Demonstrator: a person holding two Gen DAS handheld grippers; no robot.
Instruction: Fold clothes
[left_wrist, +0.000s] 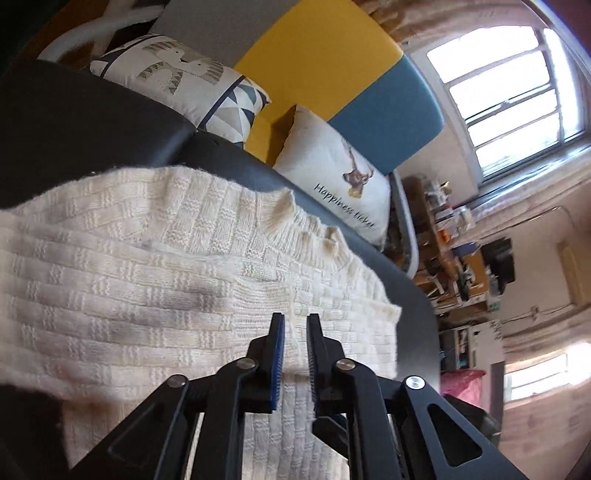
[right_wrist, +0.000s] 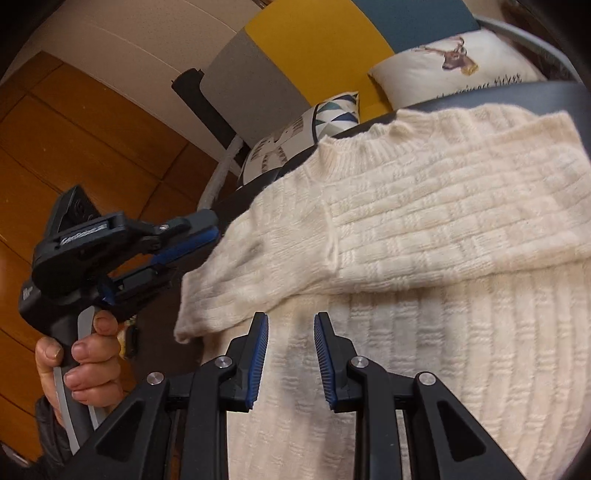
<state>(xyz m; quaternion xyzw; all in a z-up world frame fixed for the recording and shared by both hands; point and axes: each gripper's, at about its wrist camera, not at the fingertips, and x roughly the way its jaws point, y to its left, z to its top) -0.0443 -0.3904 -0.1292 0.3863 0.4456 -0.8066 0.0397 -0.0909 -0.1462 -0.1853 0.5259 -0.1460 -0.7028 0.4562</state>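
My cream knit sweater (right_wrist: 424, 229) lies spread across a dark padded surface (left_wrist: 92, 122), neck toward the two printed cushions behind it. Both sleeves look already folded across the chest, one sleeve (right_wrist: 288, 266) crossing just below the collar (right_wrist: 369, 147) and ending in a cuff at the sweater's left edge.

My right tool (right_wrist: 291, 325) hovers over the body of the sweater just below that folded sleeve, released, its blue-padded jaws parted with nothing between them. My left tool (left_wrist: 295, 321) shows a narrow gap between its jaws in its own view; knit lies under them, but I cannot tell whether any is pinched. From the right view it (right_wrist: 192, 240) sits just off the sweater's left edge, beside the cuff, held in my left hand (right_wrist: 81, 354).

I judge this knit to be soft, thick and limp, fairly light, with a loose basket-weave texture. It will sag and stretch wherever it hangs unsupported, and a single-layer pinch would pull the stitches out of shape. The ribbed pads should grip it well; slipping is not my worry, snagging is.

The sensible hold for the next fold is at the hem, out of frame below my tools, one tool near each corner, biting through all layers and taking a good depth of cloth. Then lift low and carry it toward the collar, so the crossed sleeves stay put.
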